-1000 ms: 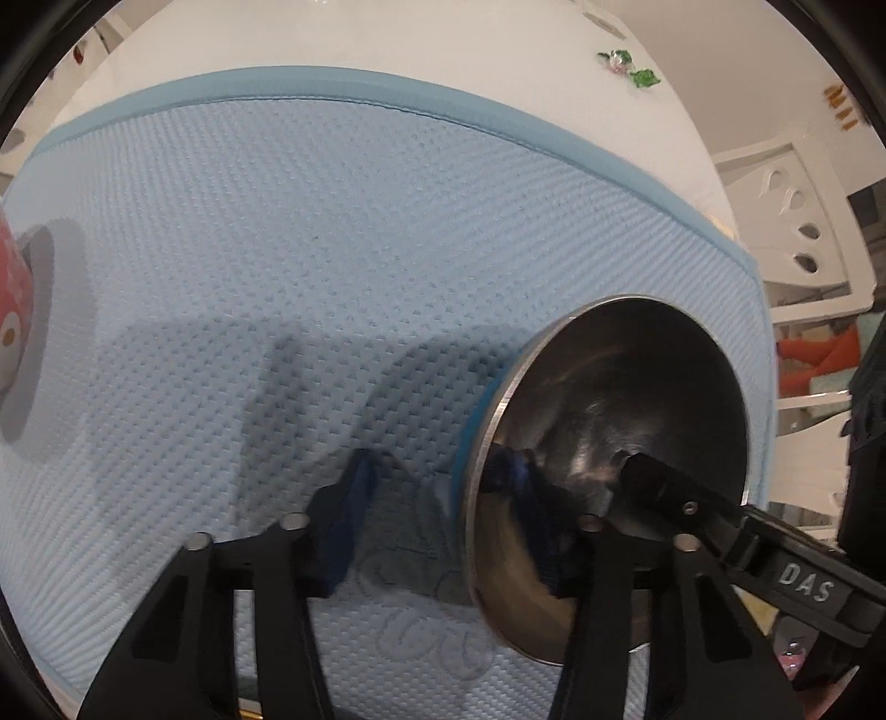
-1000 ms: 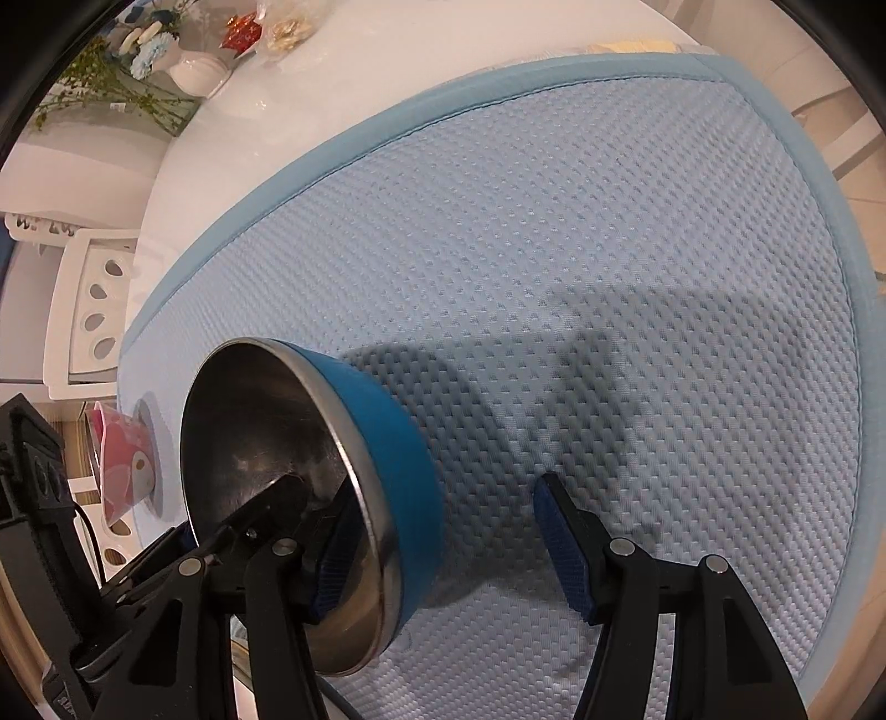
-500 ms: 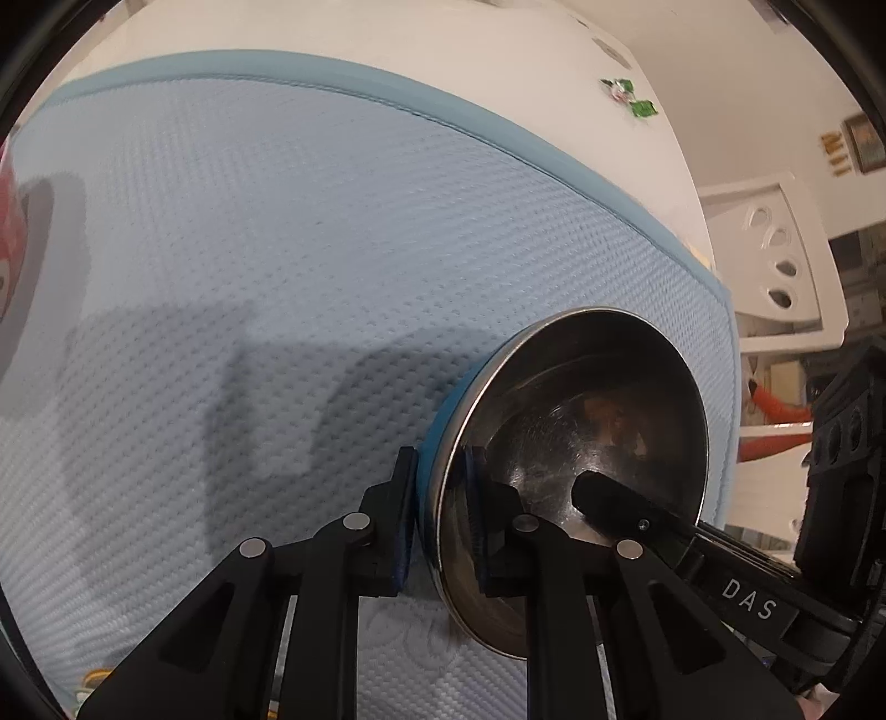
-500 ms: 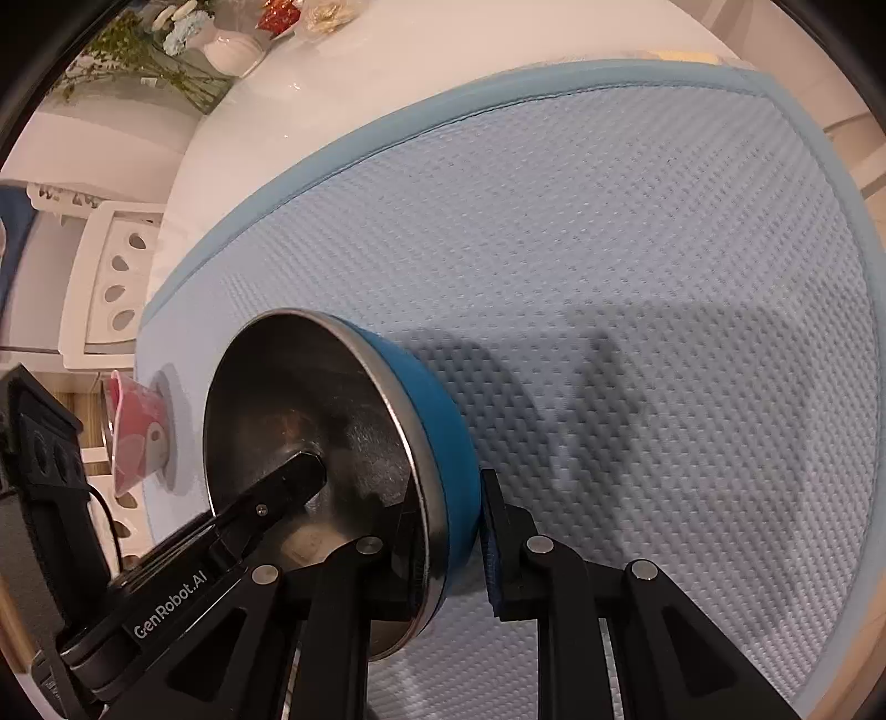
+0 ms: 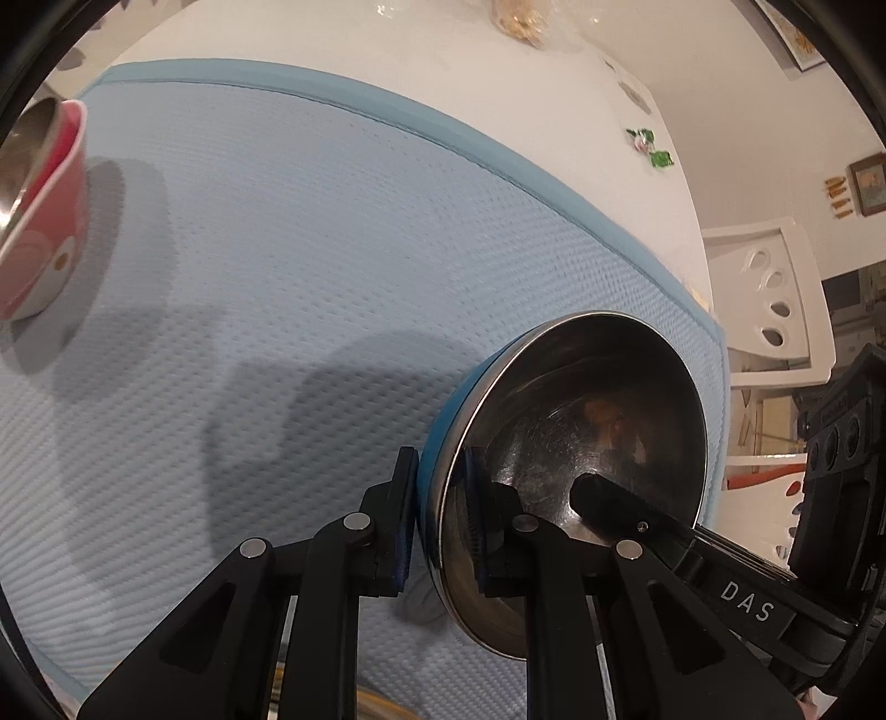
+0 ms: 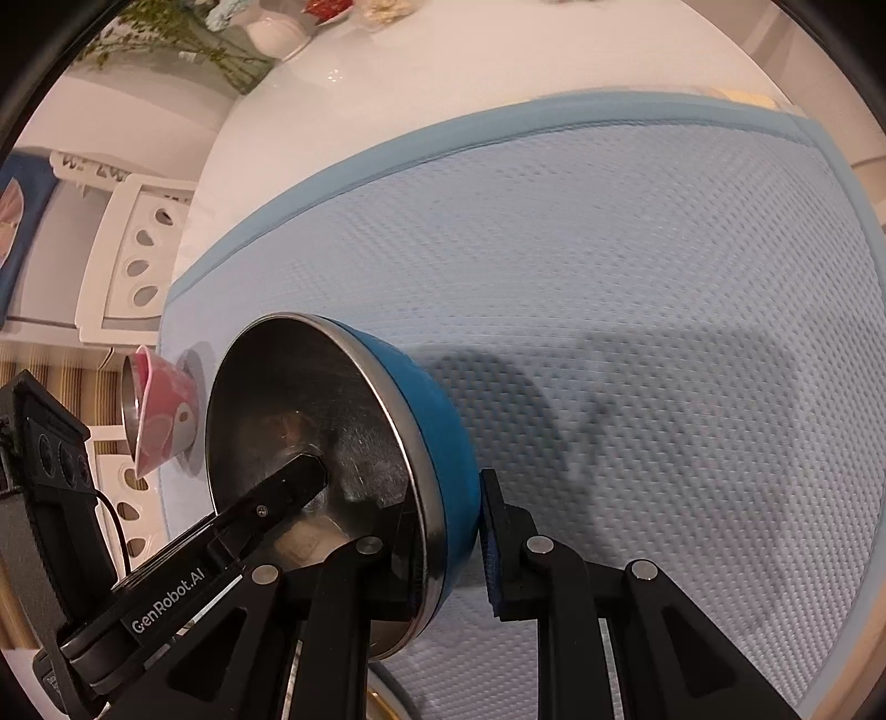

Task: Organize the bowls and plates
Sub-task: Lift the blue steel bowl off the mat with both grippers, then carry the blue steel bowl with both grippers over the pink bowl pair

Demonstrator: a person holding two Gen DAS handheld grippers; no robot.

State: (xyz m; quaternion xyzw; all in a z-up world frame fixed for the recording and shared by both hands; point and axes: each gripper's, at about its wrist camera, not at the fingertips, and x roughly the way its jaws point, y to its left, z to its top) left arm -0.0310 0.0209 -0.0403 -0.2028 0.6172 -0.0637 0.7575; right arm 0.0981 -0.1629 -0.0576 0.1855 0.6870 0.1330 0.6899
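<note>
A blue bowl with a steel inside (image 5: pixel 581 421) (image 6: pixel 310 421) is held above the light blue mat (image 5: pixel 332 249) (image 6: pixel 637 277). My left gripper (image 5: pixel 440 515) is shut on its rim, one pad outside and one inside. My right gripper (image 6: pixel 451 545) is shut on the opposite rim in the same way. Each gripper's inner finger shows in the other's view, inside the bowl. A pink bowl with a steel inside (image 5: pixel 39 216) (image 6: pixel 160 412) stands on the mat at its far left edge, apart from both grippers.
The mat lies on a white round table (image 5: pixel 443 72) (image 6: pixel 443 72). White chairs (image 5: pixel 775 299) (image 6: pixel 133 260) stand beside it. A white vase with greenery (image 6: pixel 266 33) and small wrapped items (image 5: pixel 648 144) sit at the table's far side.
Both grippers closed from open onto the blue bowl's rim. The bowl has lifted off the mat. The pink bowl has come further into view.
</note>
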